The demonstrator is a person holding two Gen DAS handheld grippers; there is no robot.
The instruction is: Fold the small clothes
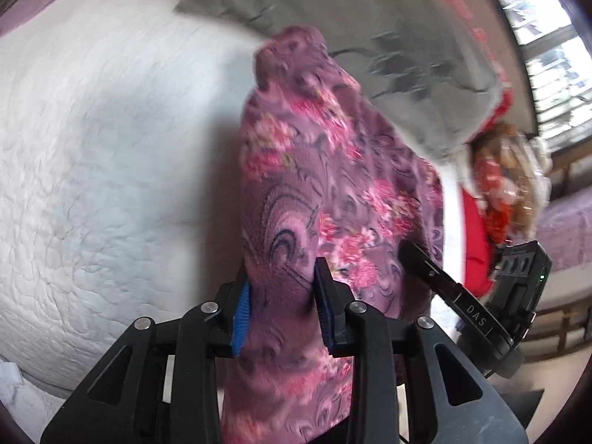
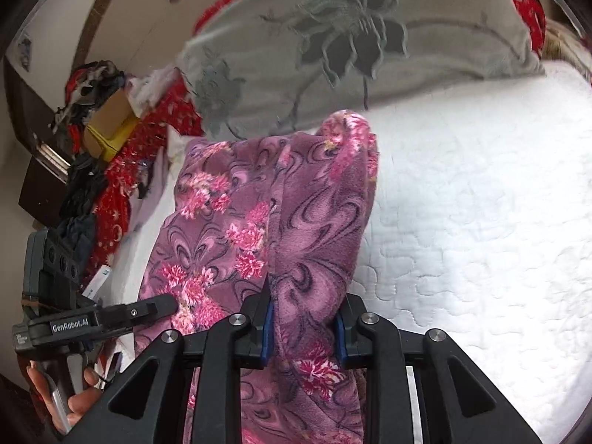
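Note:
A small purple fleece garment point(image 1: 314, 170) with pink flowers hangs above the white quilted bed point(image 1: 92, 148). My left gripper point(image 1: 283, 303) is shut on a bunched edge of it, the cloth pinched between the blue pads. My right gripper point(image 2: 303, 323) is shut on another edge of the same garment point(image 2: 266, 207). The right gripper shows in the left wrist view point(image 1: 436, 277) beside the cloth. The left gripper shows in the right wrist view point(image 2: 148, 309), held by a hand at the lower left.
A grey pillow with a dark flower print point(image 2: 351, 37) lies at the bed's head point(image 1: 370, 18). Red patterned bedding point(image 2: 122, 185), a yellow box point(image 2: 107, 125) and dark clothes lie at the bed's side. The white quilt point(image 2: 481, 203) spreads on the right. A window point(image 1: 547, 37) is beyond.

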